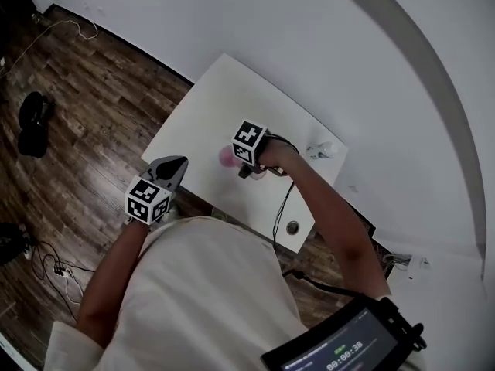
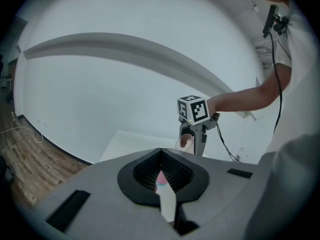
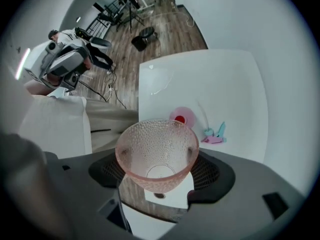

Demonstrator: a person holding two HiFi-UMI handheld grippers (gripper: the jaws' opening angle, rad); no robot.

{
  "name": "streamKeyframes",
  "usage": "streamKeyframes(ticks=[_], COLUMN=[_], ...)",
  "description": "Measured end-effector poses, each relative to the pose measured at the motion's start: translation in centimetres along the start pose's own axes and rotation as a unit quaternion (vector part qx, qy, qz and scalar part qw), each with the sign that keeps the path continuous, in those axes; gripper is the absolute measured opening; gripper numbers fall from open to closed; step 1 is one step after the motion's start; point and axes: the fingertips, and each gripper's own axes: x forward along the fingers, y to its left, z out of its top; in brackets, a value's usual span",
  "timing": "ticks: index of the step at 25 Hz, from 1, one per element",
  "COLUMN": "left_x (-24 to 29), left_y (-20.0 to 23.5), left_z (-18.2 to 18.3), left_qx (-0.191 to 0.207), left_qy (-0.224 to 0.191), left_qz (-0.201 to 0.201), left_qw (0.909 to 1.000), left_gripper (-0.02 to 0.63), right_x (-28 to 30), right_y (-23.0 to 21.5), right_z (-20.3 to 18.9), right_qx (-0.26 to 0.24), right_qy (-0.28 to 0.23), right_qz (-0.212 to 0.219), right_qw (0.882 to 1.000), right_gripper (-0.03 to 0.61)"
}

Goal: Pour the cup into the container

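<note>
Grip on the right is firm: your right gripper point(image 3: 159, 178) has its jaws pressed to either side of the pink dimpled glass cup point(image 3: 156, 151) and points steeply down at the white table point(image 3: 235, 79). You look into the cup from behind its rim. Its long axis therefore runs nearly along the gripper's own line, mouth back toward your hand and base out toward the tips. The base shows clear through the glass, and I see nothing inside.

The small round pink container point(image 3: 181, 117) sits on the table just beyond the cup's far lip, ahead of the fingertips and a touch to their right. Something red lies in it. Cup and container are apart, and the cup seems held off the table. Further right of the tips lies a small pink-and-teal object point(image 3: 215, 134), clear of both.

Your left gripper point(image 2: 162, 174) is closed, jaws together on nothing I can name. It hangs off the table's near edge, well apart from the container, so the right hand is by far the nearer.

Judging by the empty-looking cup and the red thing in the container, the pour looks done. If so, what is left is to set the cup down. The bare table on the near side of the container, under your tips, seems the safest spot. Keep the cup's base away from the container's rim.
</note>
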Motion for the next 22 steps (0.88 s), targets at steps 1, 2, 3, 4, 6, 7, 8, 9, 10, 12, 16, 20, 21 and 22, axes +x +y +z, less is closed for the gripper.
streamKeyframes(ticks=[1,2,3,4,6,7,8,9,10,12,16,20,21,22], left_x=[-0.1,-0.1,-0.1,-0.1,0.0,0.1,0.3,0.6,0.7,0.7,0.4,1.5,1.7,2.0], left_y=[0.0,0.0,-0.1,-0.2,-0.6,-1.0,-1.4,-1.7,-2.1,-2.8,-4.3,-6.2,-6.8,-7.5], left_z=[0.2,0.5,0.7,1.0,1.4,1.6,1.7,1.9,2.1,2.7,4.2,5.8,6.2,6.7], left_qx=[-0.005,-0.008,-0.011,-0.012,-0.016,-0.018,-0.019,-0.019,-0.019,-0.018,-0.020,-0.006,-0.002,0.000], left_qy=[-0.003,-0.006,-0.008,-0.010,-0.013,-0.015,-0.015,-0.016,-0.016,-0.017,-0.022,-0.025,-0.026,-0.028], left_qz=[0.004,0.007,0.010,0.012,0.015,0.017,0.018,0.019,0.019,0.019,0.017,0.014,0.013,0.010], left_qw=[1.0000,0.9999,0.9999,0.9998,0.9997,0.9996,0.9995,0.9995,0.9995,0.9995,0.9994,0.9996,0.9996,0.9995], left_gripper=[0.011,0.011,0.011,0.011,0.011,0.011,0.011,0.011,0.011,0.011,0.011,0.011,0.011,0.011], right_x=[-0.4,-0.7,-1.1,-1.6,-2.5,-2.9,-3.4,-3.9,-4.5,-5.9,-8.3,-9.7,-10.1,-10.6], right_y=[0.1,0.1,0.0,-0.1,-0.2,-0.3,-0.5,-0.7,-0.7,-0.4,0.6,0.8,0.9,1.0], right_z=[0.1,0.1,0.1,0.1,-0.4,-0.8,-1.3,-1.8,-2.3,-3.1,-5.0,-6.6,-7.0,-7.4], right_qx=[0.001,0.003,0.006,0.009,0.015,0.018,0.020,0.022,0.025,0.033,0.039,0.027,0.025,0.024], right_qy=[-0.024,-0.049,-0.075,-0.102,-0.151,-0.173,-0.194,-0.215,-0.236,-0.274,-0.317,-0.344,-0.355,-0.366], right_qz=[-0.005,-0.010,-0.015,-0.019,-0.027,-0.031,-0.036,-0.040,-0.043,-0.049,-0.068,-0.082,-0.084,-0.086], right_qw=[1.000,0.999,0.997,0.995,0.988,0.984,0.980,0.976,0.971,0.960,0.945,0.935,0.931,0.926], right_gripper=[0.373,0.373,0.373,0.373,0.373,0.373,0.373,0.373,0.373,0.373,0.373,0.373,0.373,0.373])
